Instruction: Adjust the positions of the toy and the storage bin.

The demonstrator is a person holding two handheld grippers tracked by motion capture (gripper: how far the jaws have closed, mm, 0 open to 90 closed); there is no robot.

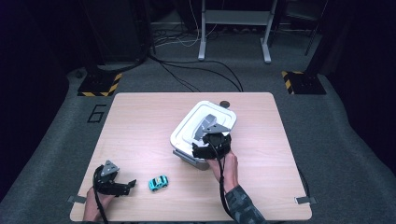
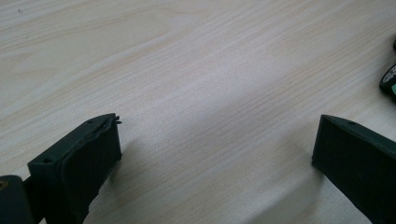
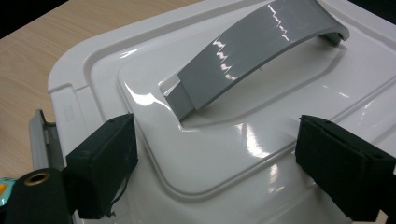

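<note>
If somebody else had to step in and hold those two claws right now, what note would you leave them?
Left claw: open, low over bare wooden table, holding nothing.
Right claw: jaws apart above the white plastic box lid, short of its grey handle, gripping nothing.
Small turquoise toy car: on the table between the hands, outside the box.
Done: lid sits on the box.
Left, probably: grip the handle, lift the lid, then deal with the car.

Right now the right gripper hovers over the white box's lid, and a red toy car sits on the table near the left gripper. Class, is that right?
Not quite: the toy car is blue-green, not red, as the high view shows. The rest holds: the right gripper hovers over the lid of the white box, and the car sits on the table near the left gripper.
</note>
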